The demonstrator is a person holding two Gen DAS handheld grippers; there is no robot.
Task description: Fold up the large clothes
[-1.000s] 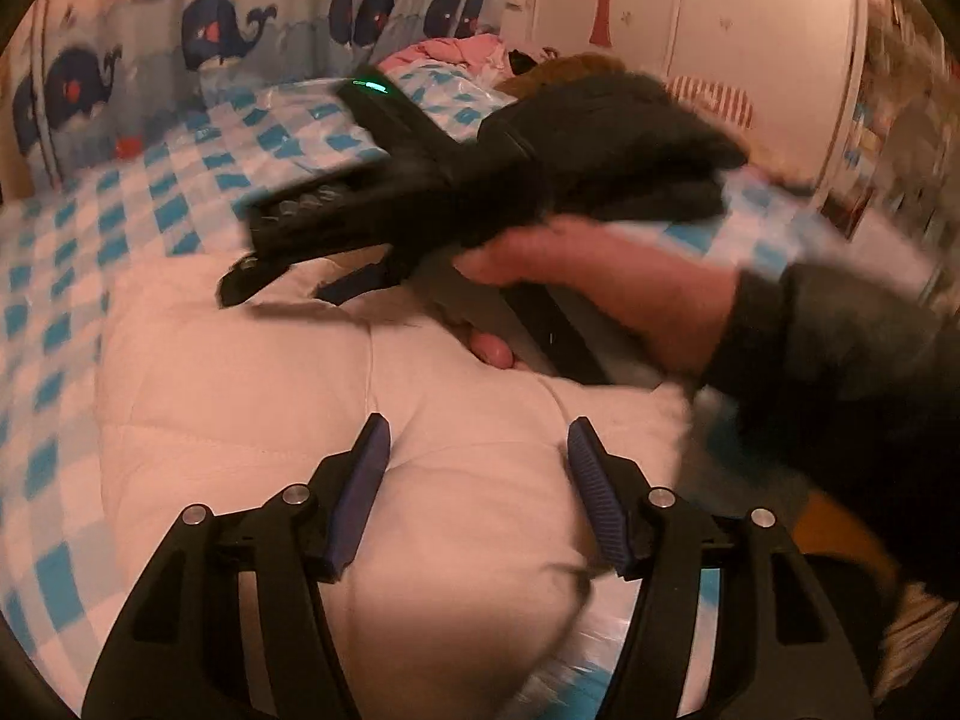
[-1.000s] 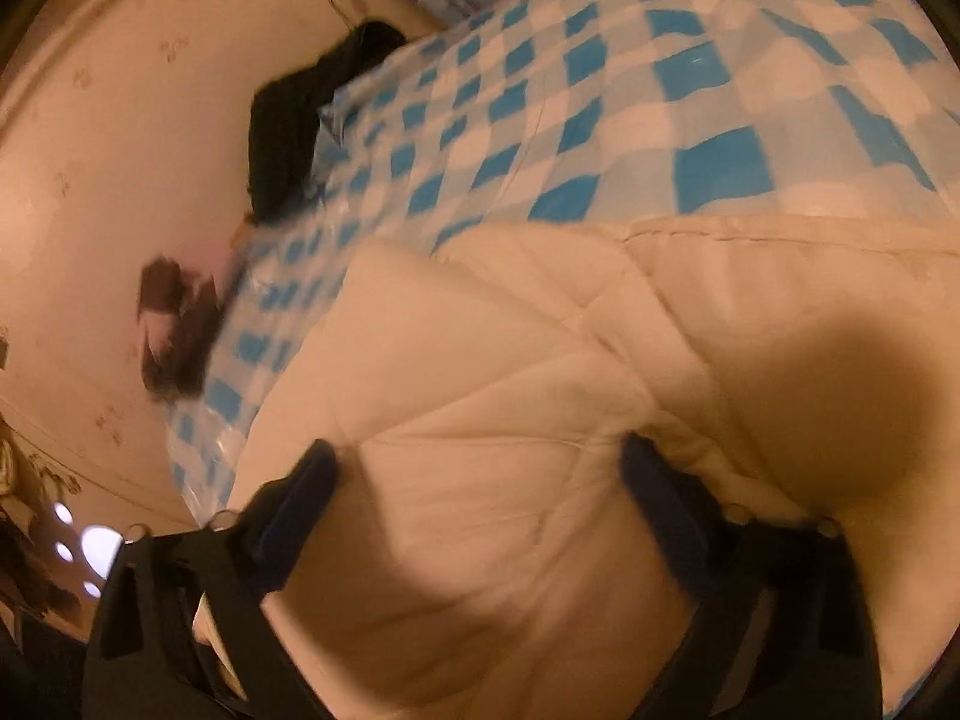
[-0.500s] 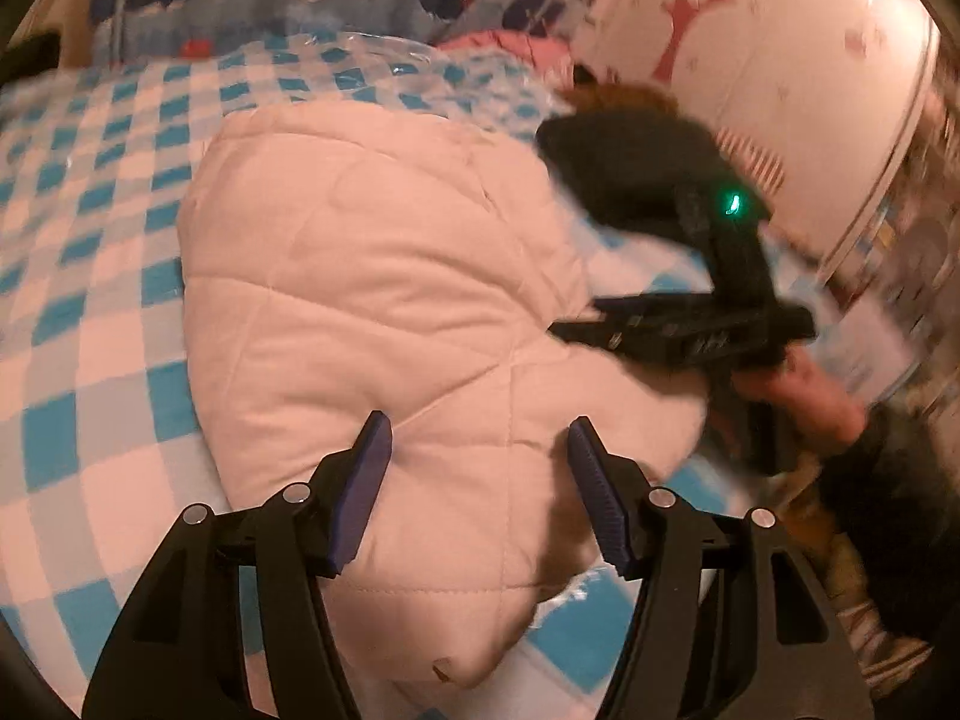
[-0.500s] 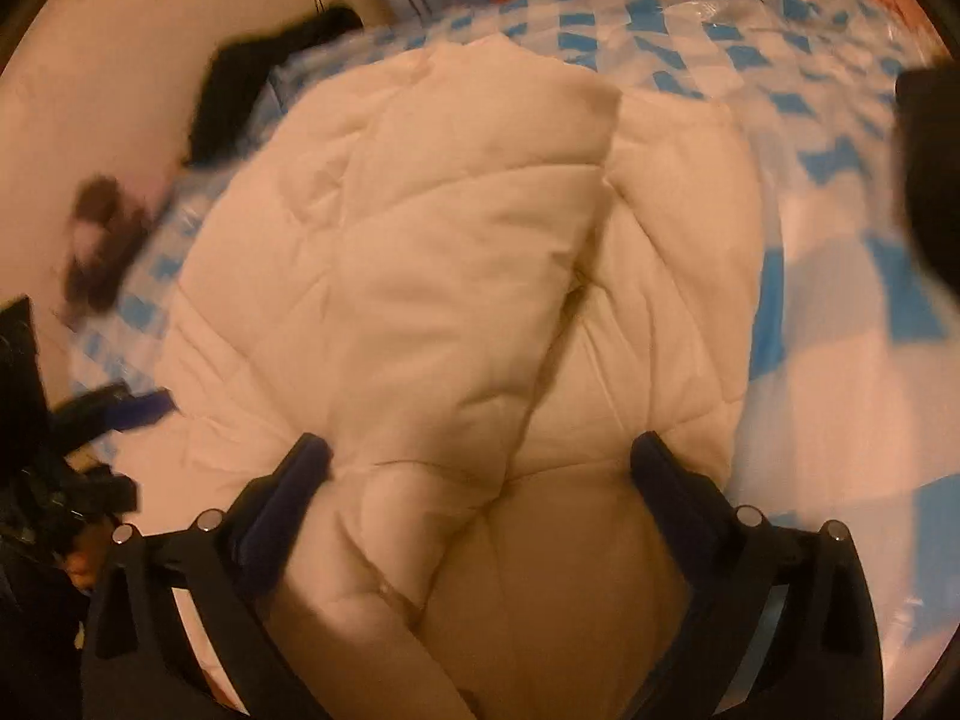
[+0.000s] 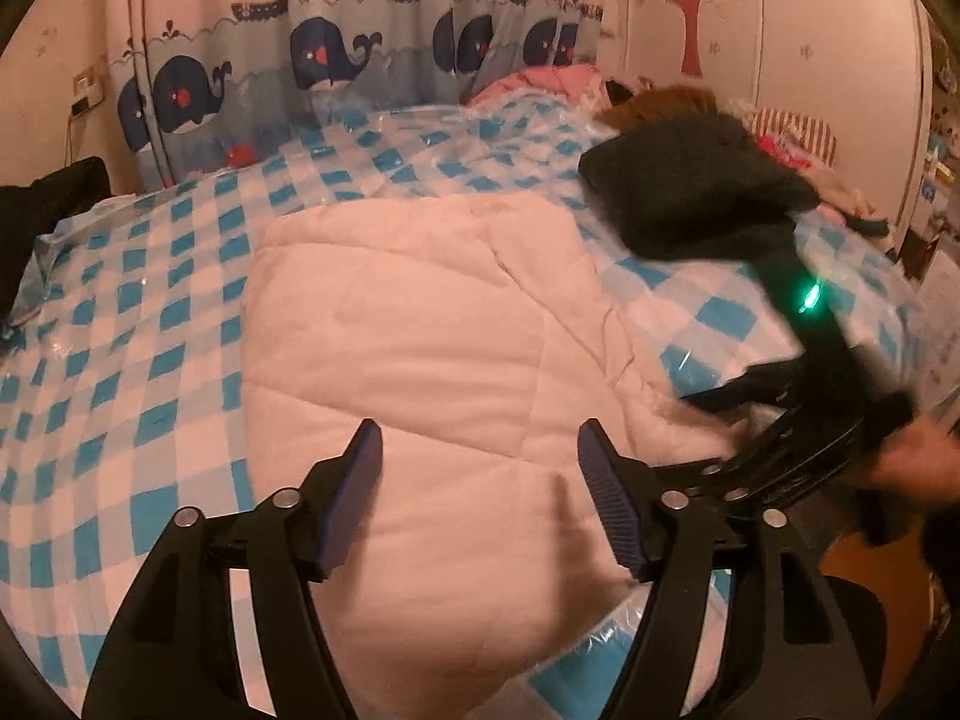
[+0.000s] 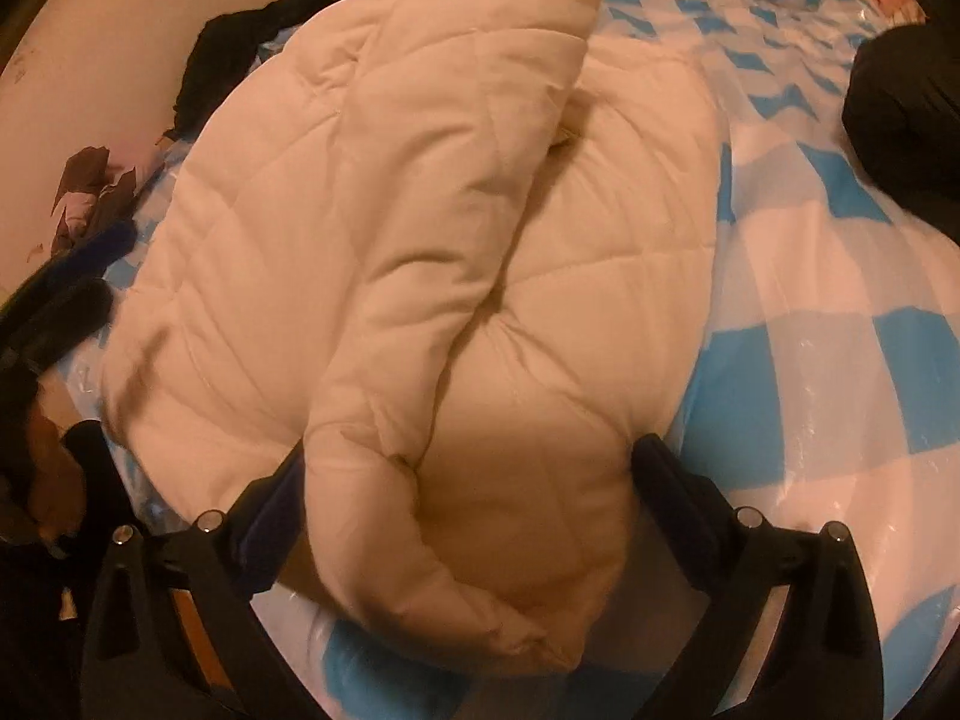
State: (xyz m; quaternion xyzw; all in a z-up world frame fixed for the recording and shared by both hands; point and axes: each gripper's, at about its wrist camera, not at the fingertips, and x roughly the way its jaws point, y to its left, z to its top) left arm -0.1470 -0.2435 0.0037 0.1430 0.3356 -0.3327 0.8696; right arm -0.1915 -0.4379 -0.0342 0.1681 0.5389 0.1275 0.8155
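Left gripper [image 5: 480,492] hangs over the near part of the cream quilted garment [image 5: 432,348], jaws parted to a middling gap and just now spreading a touch further, nothing pinched between the blue pads, only padded cloth showing below and ahead of them. The garment runs forward from this gripper in a broad folded slab across the blue-and-white checked bedcover [image 5: 150,324]. Off to its right, the right gripper [image 5: 732,414] sits low at the garment's edge, blurred, a green light glowing on its body, with the person's hand [image 5: 918,462] behind it. Beyond that, a dark bundle of clothing [image 5: 696,192] lies on the cover, and a whale-patterned curtain [image 5: 336,60] hangs at the far side.

Right wrist view now: the right gripper [image 6: 468,468] has its jaws thrown wide, and they straddle the near end of the garment [image 6: 420,240] without squeezing it. A thick folded flap lies along the top, running up and away from the fingers.
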